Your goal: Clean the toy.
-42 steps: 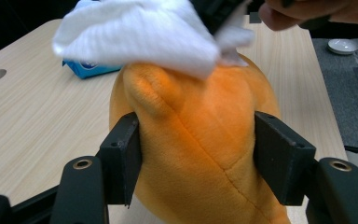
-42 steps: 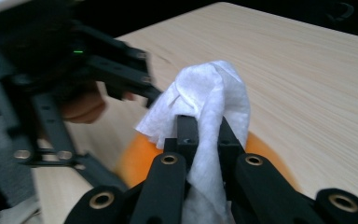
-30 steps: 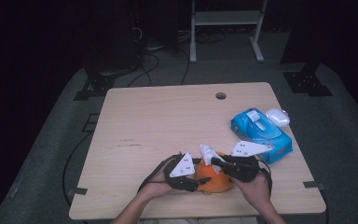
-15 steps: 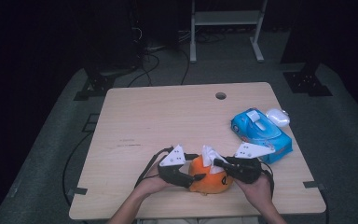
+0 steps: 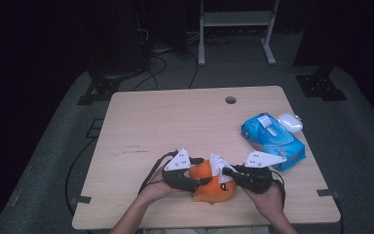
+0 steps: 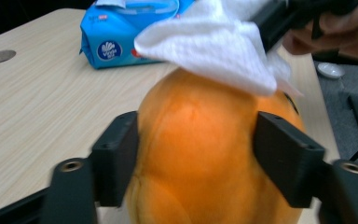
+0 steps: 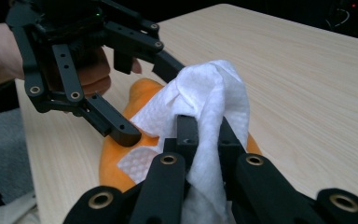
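My left gripper lies level at the near edge, jaws clamped across the orange fruit after just easing slightly. My right gripper comes in from the right, pinching a white tissue on top. The far table lies open.

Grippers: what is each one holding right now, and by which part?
The left gripper clamps the orange fruit across its two sides. The right gripper pinches the white tissue by a bunched fold in its middle, draped on the fruit.
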Tool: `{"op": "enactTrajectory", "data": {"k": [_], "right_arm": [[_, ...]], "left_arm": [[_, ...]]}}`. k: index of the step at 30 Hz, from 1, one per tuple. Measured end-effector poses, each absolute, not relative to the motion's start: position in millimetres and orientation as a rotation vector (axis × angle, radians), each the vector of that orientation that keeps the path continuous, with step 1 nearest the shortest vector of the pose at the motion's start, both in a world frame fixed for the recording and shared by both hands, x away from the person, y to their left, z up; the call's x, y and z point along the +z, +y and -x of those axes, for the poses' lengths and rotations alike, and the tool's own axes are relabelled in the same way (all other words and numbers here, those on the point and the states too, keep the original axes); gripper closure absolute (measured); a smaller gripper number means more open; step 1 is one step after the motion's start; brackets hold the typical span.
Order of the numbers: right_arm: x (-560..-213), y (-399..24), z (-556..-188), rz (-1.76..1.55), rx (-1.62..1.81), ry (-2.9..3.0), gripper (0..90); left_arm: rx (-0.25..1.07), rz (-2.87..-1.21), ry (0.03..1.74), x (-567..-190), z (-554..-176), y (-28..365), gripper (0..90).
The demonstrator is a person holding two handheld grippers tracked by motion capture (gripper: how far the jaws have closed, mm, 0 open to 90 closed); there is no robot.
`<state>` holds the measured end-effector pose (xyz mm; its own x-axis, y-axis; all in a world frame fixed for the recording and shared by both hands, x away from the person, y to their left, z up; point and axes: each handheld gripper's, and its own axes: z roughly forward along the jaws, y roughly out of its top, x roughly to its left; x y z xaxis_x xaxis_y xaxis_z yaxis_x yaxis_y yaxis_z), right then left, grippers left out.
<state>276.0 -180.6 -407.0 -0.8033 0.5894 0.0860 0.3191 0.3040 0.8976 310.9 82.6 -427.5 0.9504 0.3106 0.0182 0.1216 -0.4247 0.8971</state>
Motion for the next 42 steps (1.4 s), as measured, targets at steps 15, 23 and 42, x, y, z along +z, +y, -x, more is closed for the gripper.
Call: {"op": "enactTrajectory", "data": {"k": [15,23,42], "right_arm": [[-408,-183,-267,-0.798,1.472,2.314,83.9],[-413,-192,-270,-0.838,1.407,2.296,84.0],[-410,-181,-267,-0.74,1.451,2.328,84.0]], "left_arm": [[0.169,-2.023,0.425,-438,-325,111,38.8],[0.179,-2.031,0.436,-439,-326,111,38.7],[0.171,-2.012,0.468,-442,-329,113,37.4]]}}
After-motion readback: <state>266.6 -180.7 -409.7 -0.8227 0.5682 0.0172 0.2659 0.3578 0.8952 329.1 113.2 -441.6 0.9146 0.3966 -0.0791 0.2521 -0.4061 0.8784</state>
